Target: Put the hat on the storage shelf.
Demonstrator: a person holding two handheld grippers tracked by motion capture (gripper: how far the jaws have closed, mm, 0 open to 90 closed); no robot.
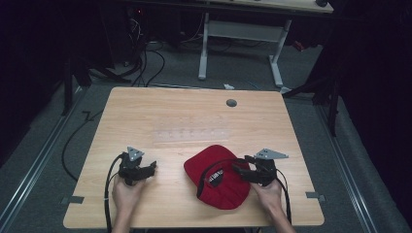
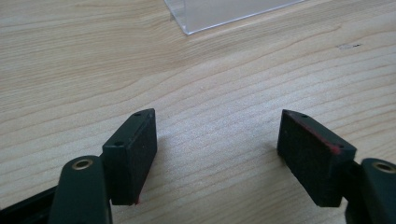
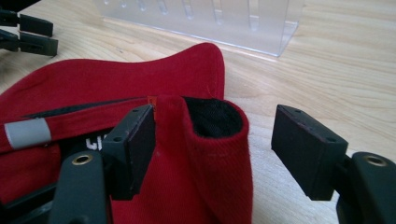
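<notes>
Red cap (image 1: 218,182) sits at table's 5 o'clock; right gripper (image 3: 212,144) spread wide, a rim fold between unpressed pads, so push deeper before clamping; left gripper (image 2: 217,154) agape over bare table (image 2: 210,79), holding nothing.

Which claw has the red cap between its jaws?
The right claw: a fold of the red cap sits between its open jaws. The left claw spans bare table.
</notes>
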